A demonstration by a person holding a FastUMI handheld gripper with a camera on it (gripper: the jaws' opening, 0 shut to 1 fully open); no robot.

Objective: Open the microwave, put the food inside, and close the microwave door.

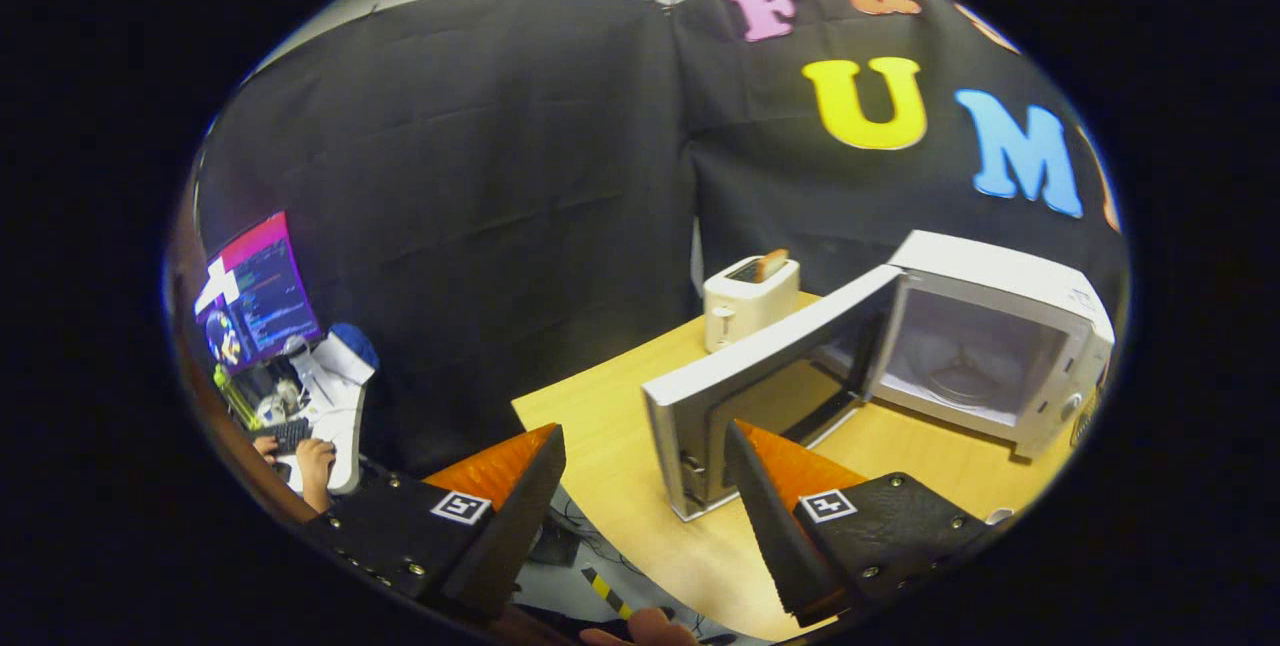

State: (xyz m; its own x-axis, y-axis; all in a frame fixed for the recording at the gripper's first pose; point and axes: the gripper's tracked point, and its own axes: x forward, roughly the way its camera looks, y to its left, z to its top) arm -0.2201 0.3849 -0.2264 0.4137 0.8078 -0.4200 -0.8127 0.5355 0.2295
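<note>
Hovering tool (645,446) wide open, empty | microwave (1000,336) door (760,376) swung open just ahead | table (600,416) edge btwn fingers

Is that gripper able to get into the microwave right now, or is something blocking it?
Probably yes. The microwave has its door swung wide, just ahead of the open, empty gripper, so the cavity looks clear, though the gripper would have to pass around the door's edge.

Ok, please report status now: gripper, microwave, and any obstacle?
Gripper open, holding nothing. Microwave door swung wide, just ahead of fingers; cavity looks empty. Toaster stands beyond, clear of door.
</note>
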